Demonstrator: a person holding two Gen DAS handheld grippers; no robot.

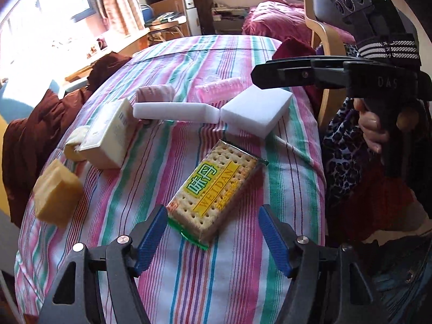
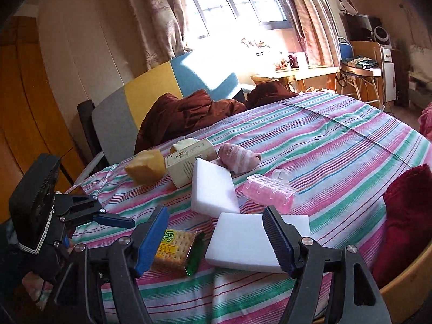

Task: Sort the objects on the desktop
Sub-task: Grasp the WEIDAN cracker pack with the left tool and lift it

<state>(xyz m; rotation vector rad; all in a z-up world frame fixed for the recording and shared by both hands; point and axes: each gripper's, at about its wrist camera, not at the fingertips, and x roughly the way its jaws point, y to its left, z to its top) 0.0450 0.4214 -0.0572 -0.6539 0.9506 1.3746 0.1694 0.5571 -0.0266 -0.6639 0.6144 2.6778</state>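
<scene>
The cracker pack (image 1: 216, 189) lies flat on the striped cloth (image 1: 243, 283), right in front of the left gripper (image 1: 213, 232). That gripper's blue fingers are spread wide and hold nothing. The pack's near end sits just between them.

The right gripper (image 2: 216, 239) is spread wide too, with nothing in it. It hangs over the near white sponge (image 2: 243, 245), which lies flat beside the pack. A second white sponge (image 2: 213, 189) lies just behind it.

Farther back are a cream box (image 1: 108, 137), a yellow block (image 1: 56, 191), a pink sock (image 1: 155, 94) and a pink roller (image 2: 267, 191). They lie close together but mixed. I cannot tell if any are sorted.

The pack is probably light and thin. Its wrap looks shiny, so it may slip. The crackers inside would break if squeezed hard. A soft pinch across the short width, on the long edges, looks best.

The sponges look very light and squishy. They should dent, not break, so a pinch across the narrow side would do.

The box looks stiff and could take a firmer hold on its flat sides. The sock is floppy.
</scene>
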